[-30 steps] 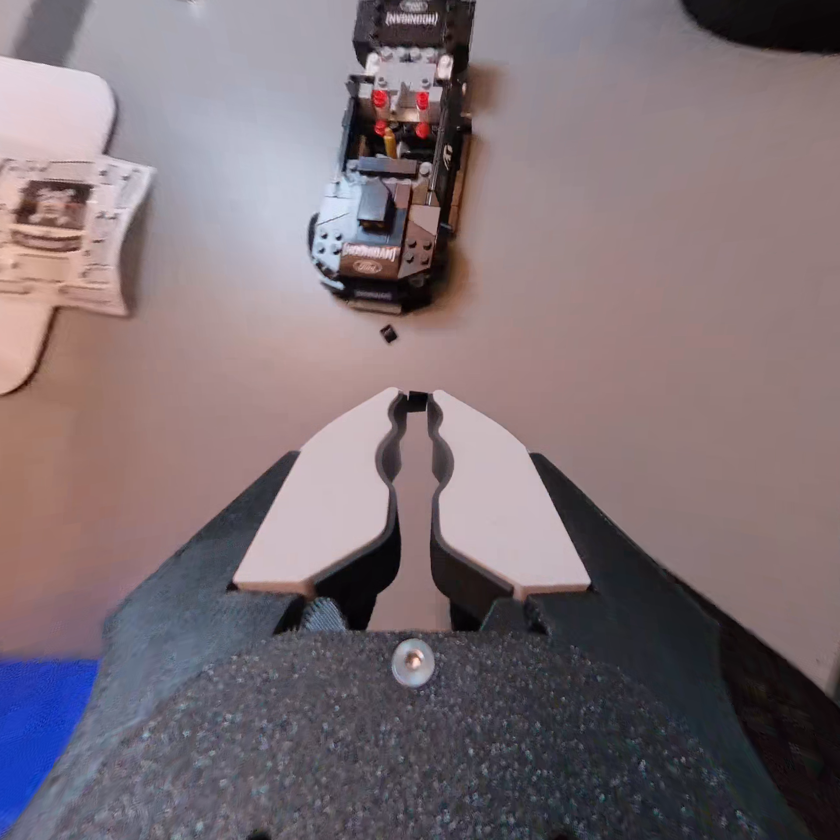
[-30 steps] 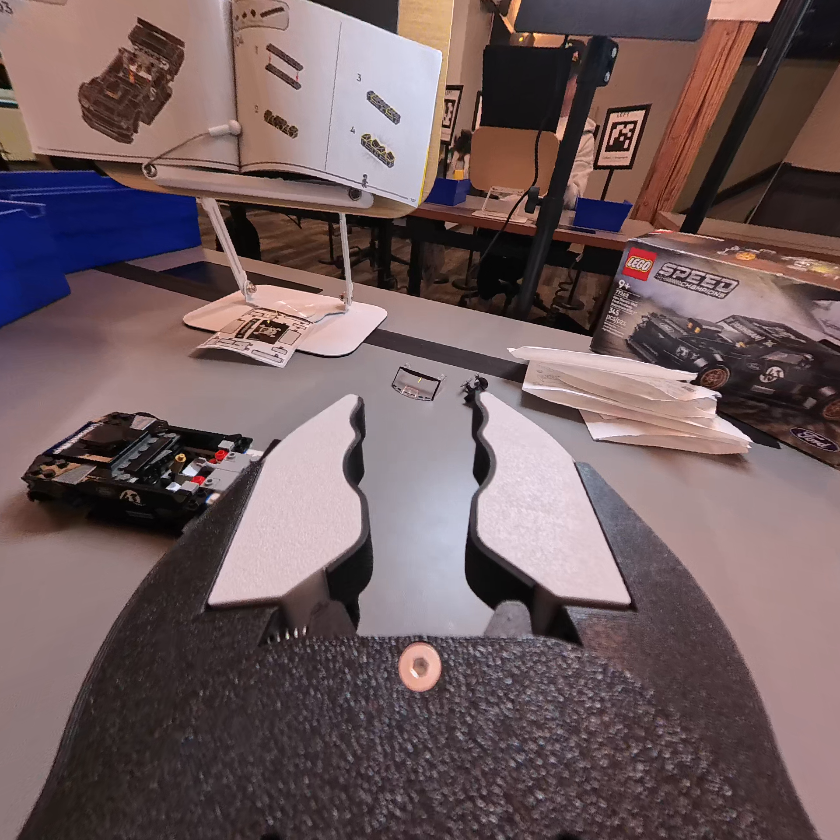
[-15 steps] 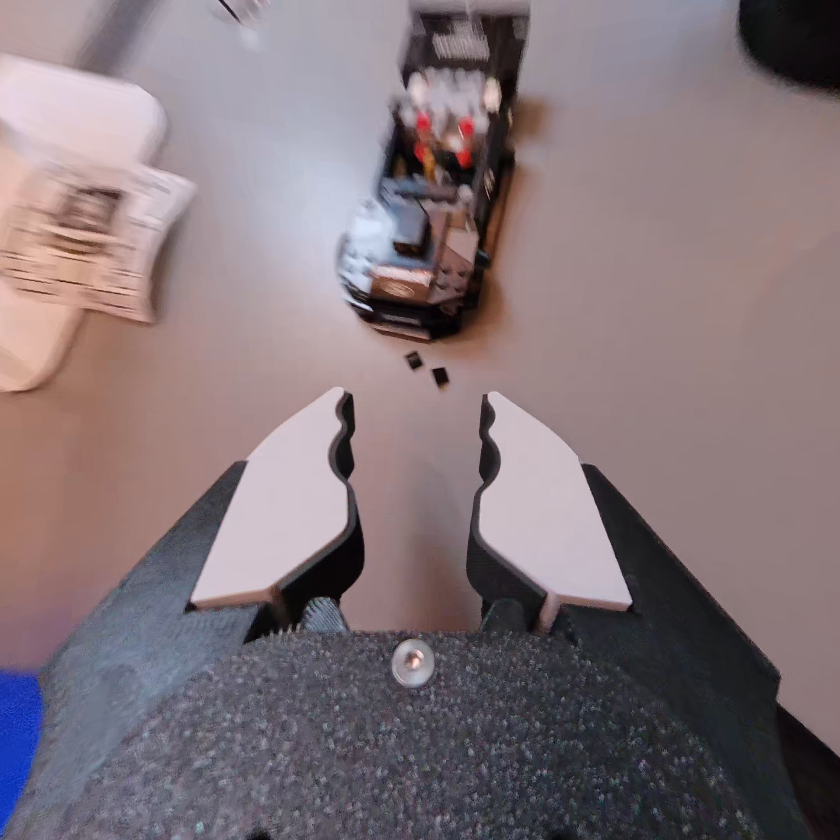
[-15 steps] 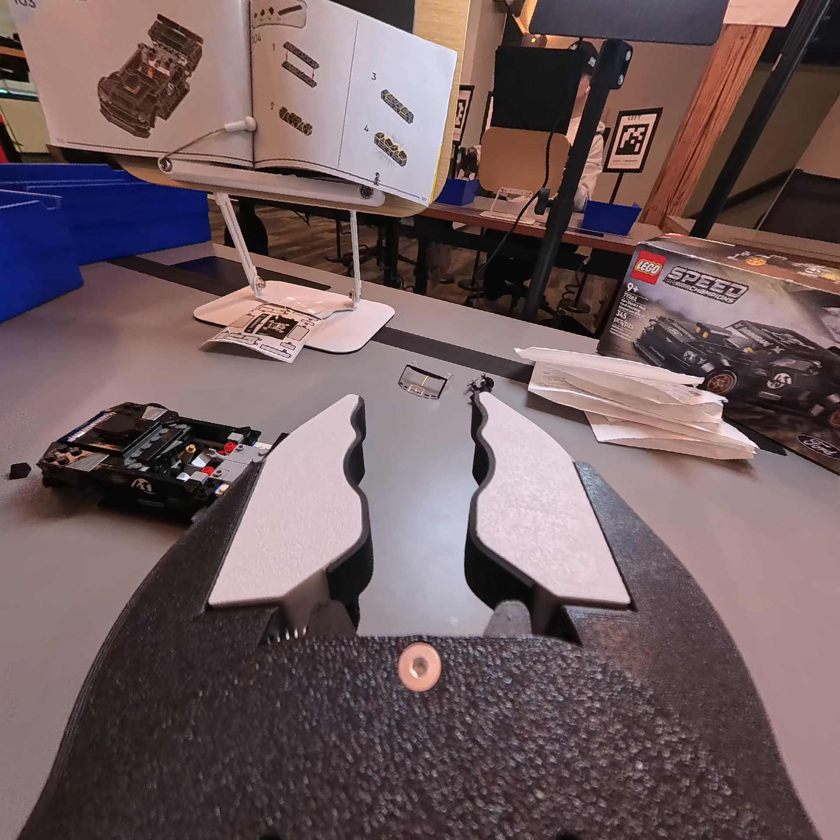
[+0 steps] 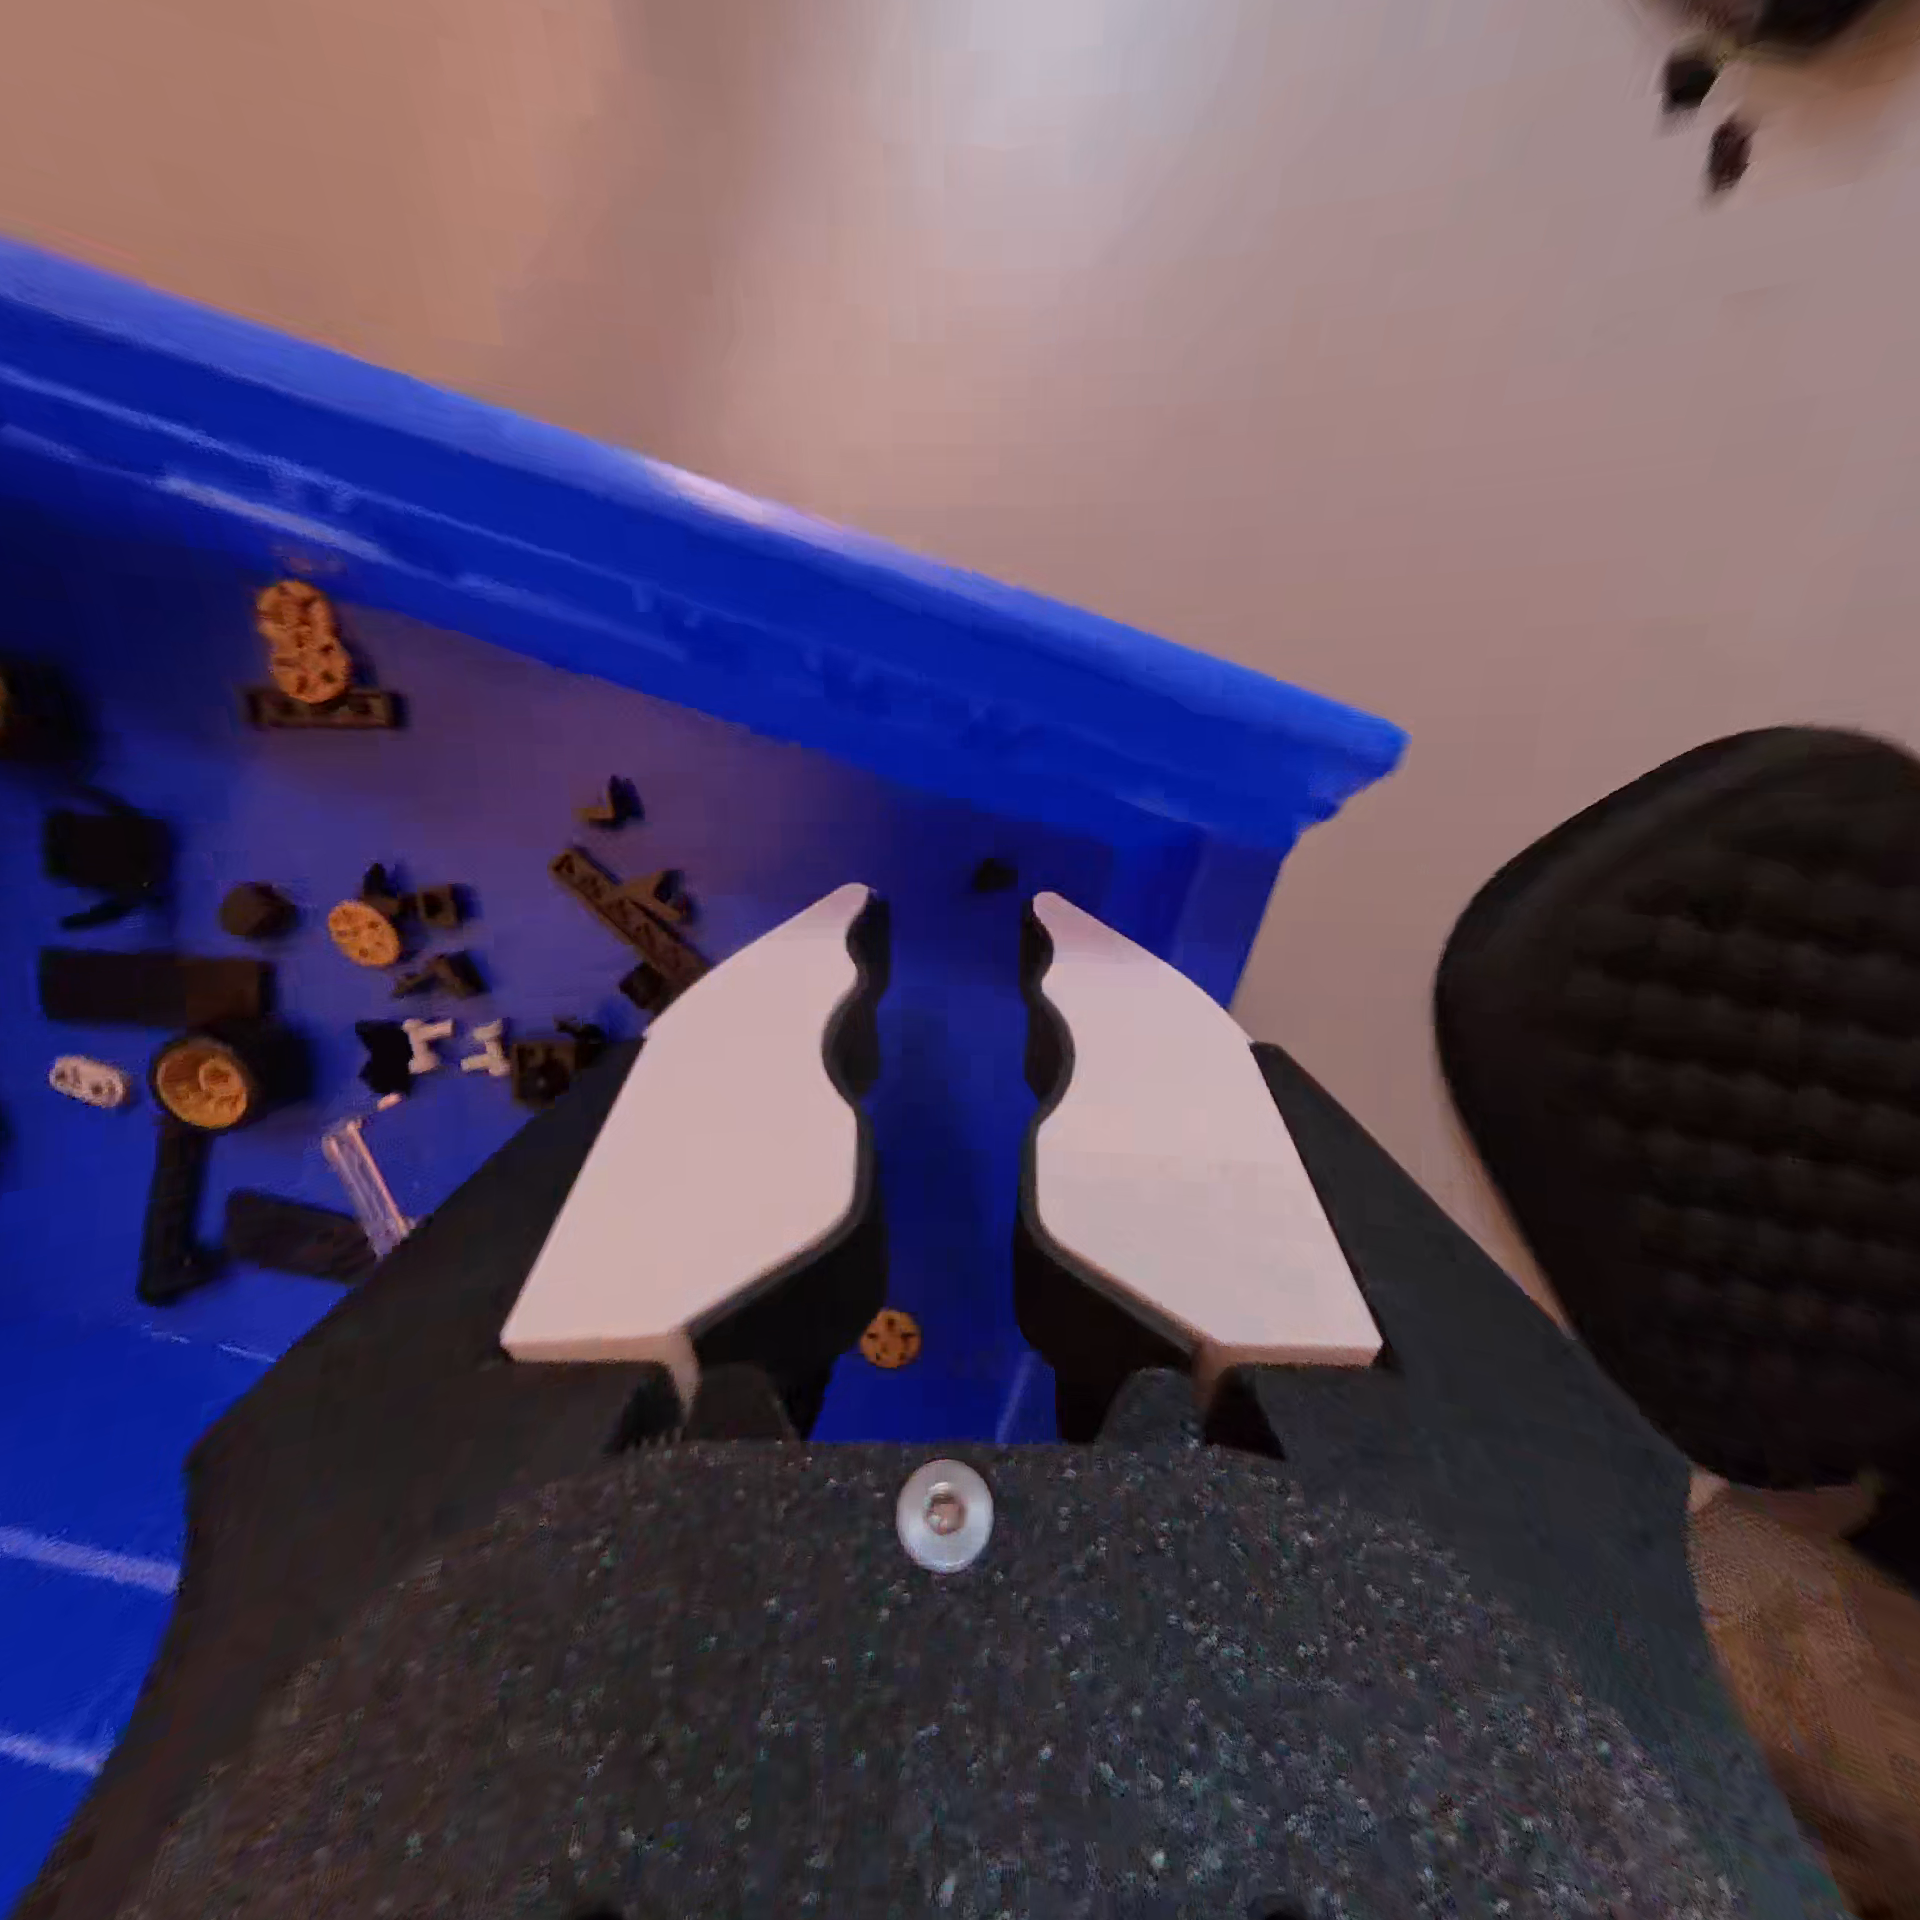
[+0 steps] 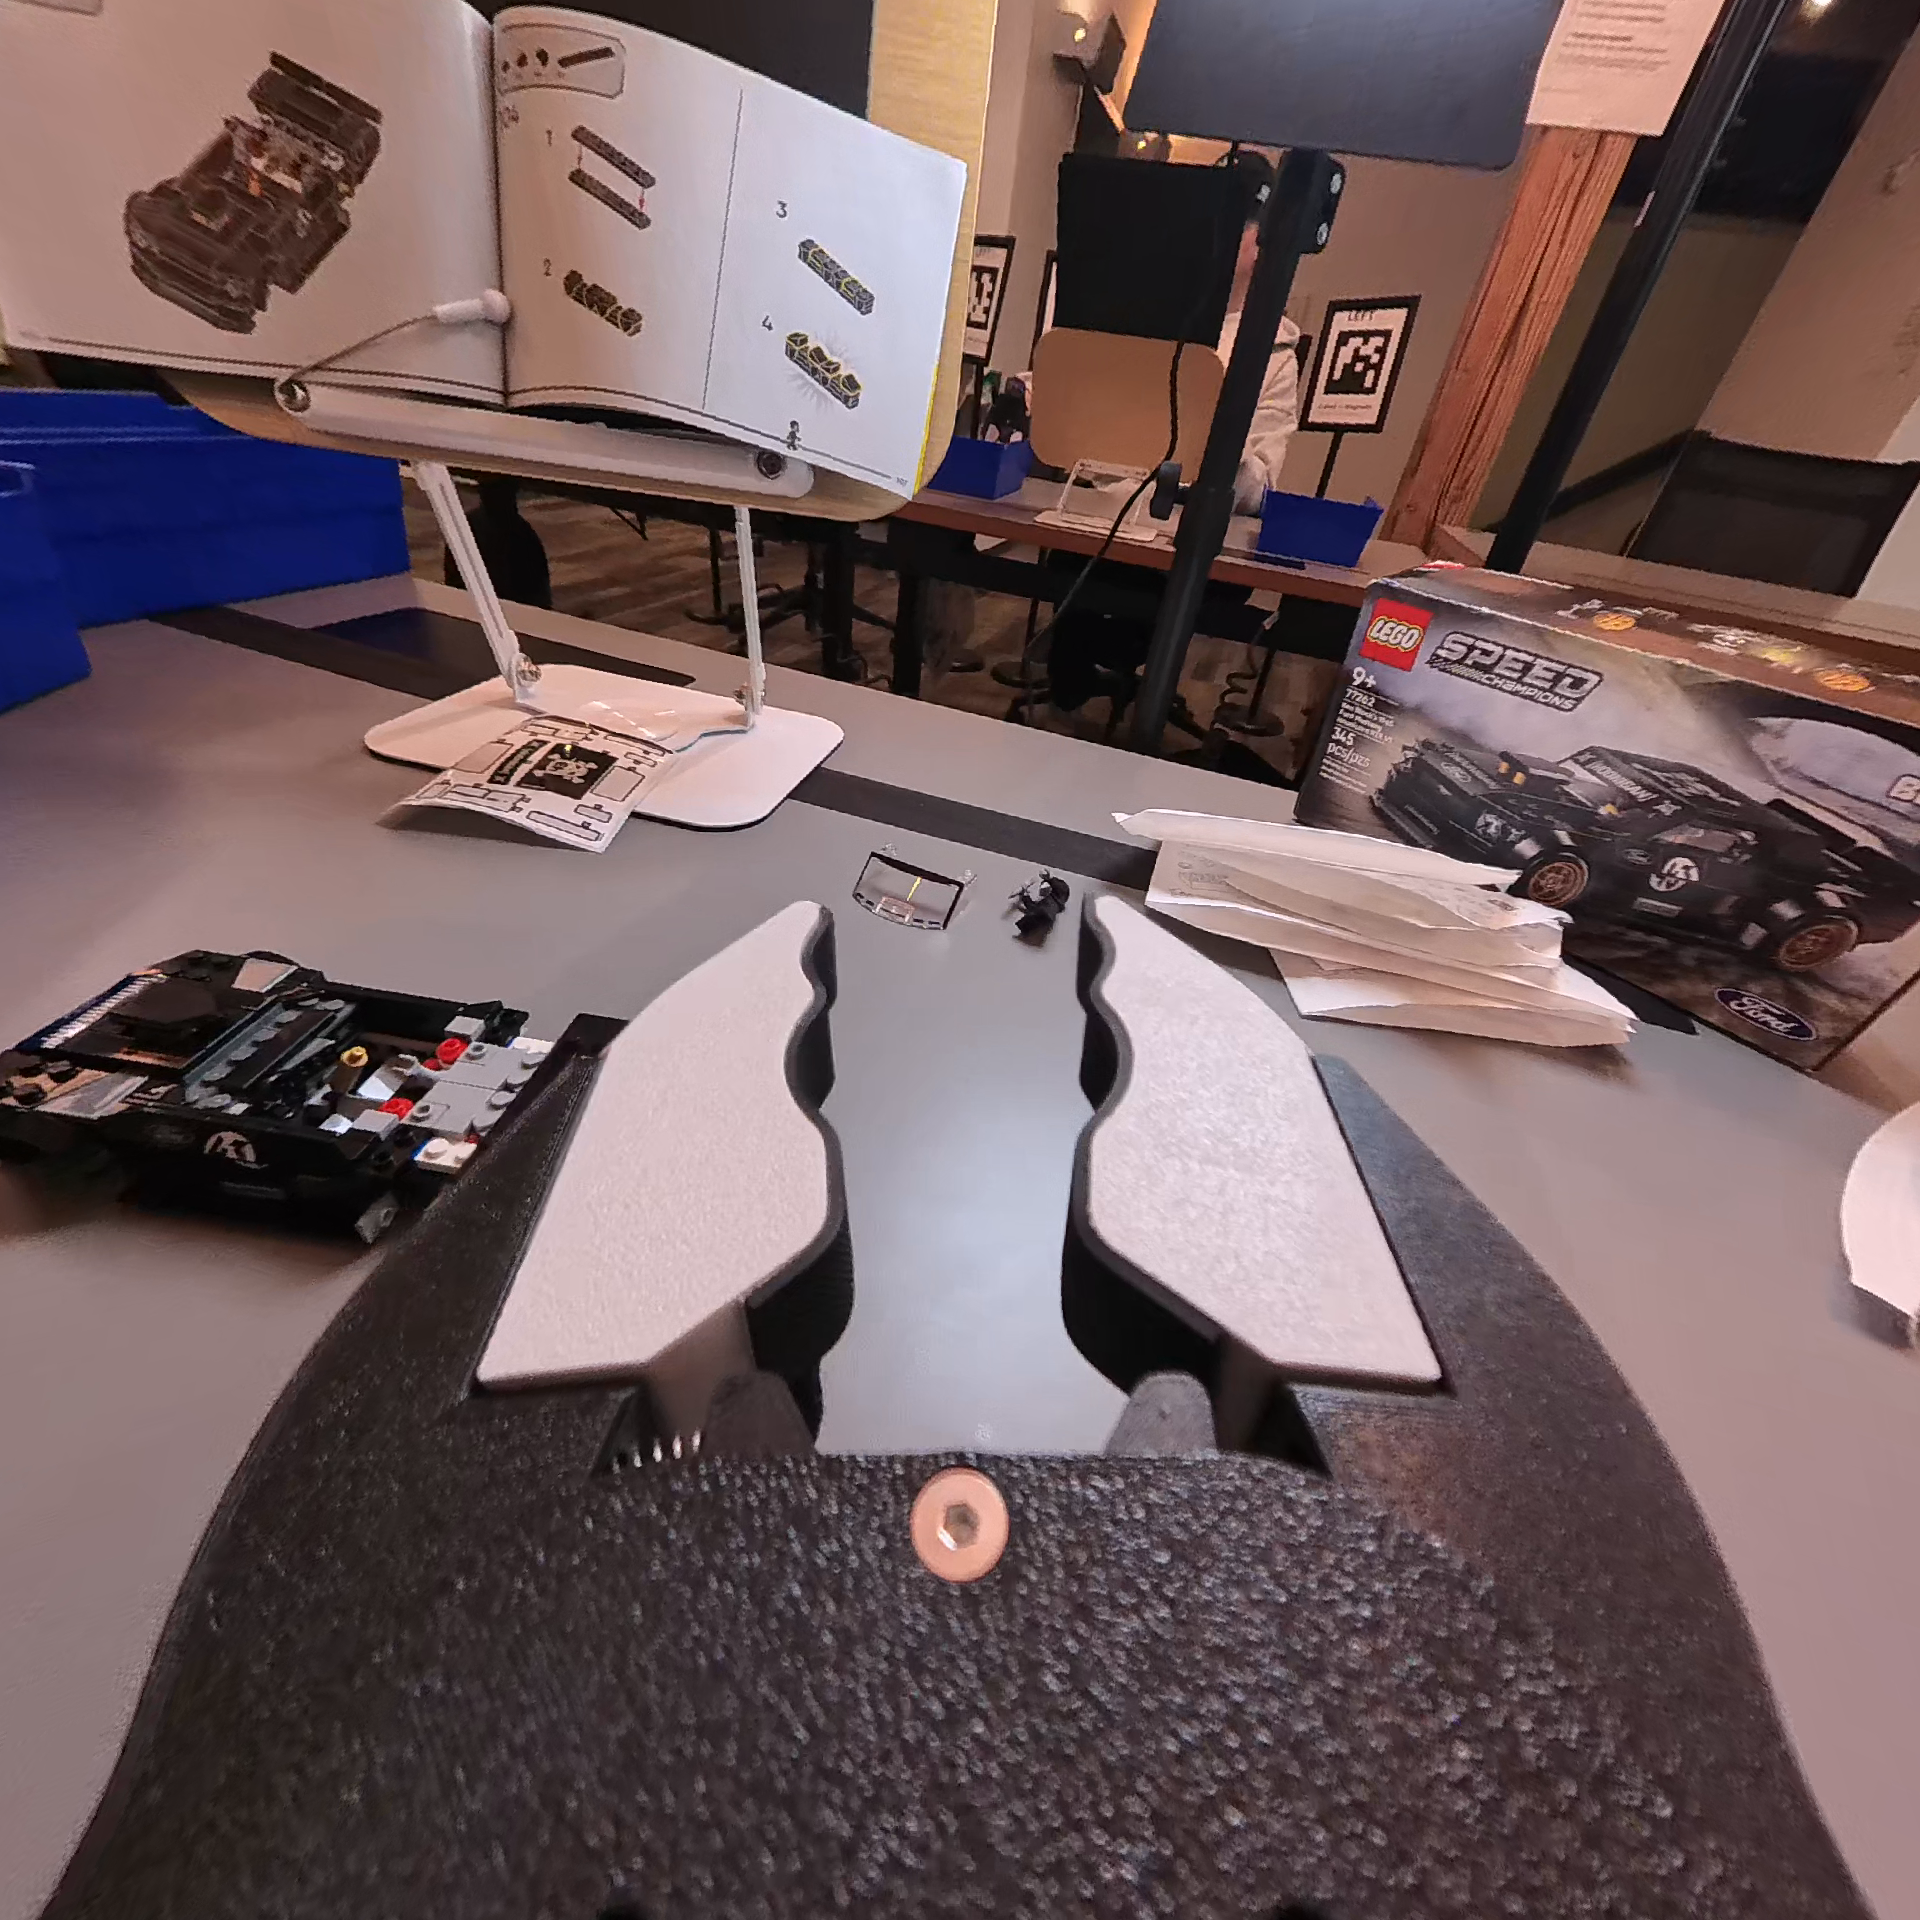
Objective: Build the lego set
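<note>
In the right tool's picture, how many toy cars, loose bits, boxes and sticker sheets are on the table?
car: 1
loose bits: 2, a clear windshield and a black bit
box: 1
sticker sheet: 1
Total: 5

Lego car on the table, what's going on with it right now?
Nobody is touching the half-built black car at this moment. The left gripper hangs open and empty over a blue bin of loose parts, probably to pick one. The right gripper is open and empty above the table, with the car on its left. An instruction booklet stands open on a stand, and the set's box sits at the right.
</note>
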`<move>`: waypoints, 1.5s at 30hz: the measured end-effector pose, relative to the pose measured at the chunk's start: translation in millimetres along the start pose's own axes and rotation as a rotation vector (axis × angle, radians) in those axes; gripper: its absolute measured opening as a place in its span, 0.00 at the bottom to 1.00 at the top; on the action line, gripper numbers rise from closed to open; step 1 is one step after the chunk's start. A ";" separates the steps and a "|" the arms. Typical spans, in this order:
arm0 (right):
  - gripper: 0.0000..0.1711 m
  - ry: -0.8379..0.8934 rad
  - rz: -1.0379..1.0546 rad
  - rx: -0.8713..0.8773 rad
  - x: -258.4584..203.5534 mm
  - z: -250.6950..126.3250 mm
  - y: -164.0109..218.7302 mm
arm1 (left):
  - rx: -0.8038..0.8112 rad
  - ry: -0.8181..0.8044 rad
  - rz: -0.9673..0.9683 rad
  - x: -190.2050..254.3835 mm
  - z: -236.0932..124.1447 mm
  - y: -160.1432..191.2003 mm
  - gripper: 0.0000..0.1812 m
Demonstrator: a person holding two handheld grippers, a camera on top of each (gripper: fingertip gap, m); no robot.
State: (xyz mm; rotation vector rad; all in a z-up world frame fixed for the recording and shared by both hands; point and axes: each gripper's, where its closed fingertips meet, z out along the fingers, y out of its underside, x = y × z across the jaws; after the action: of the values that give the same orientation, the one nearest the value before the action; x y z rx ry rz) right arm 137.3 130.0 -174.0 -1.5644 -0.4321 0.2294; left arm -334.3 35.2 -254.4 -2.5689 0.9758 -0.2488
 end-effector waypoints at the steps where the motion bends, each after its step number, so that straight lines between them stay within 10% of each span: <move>1: 0.26 0.005 -0.007 -0.004 0.2 0.3 1.2 | -0.021 0.009 0.022 -0.1 7.7 -0.1 0.14; 35: 0.26 0.039 -0.076 -0.133 2.1 15.2 31.8 | -0.040 0.023 0.121 -18.6 34.1 17.9 0.05; 45: 0.25 0.018 -0.058 -0.110 -1.4 15.7 26.6 | 0.420 -0.158 0.355 69.4 -52.0 -80.8 0.05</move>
State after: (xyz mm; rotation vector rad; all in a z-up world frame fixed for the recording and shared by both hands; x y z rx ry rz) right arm 133.1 143.9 -201.3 -1.6579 -0.4822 0.1492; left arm -249.4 29.4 -171.8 -1.9694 1.1553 -0.1317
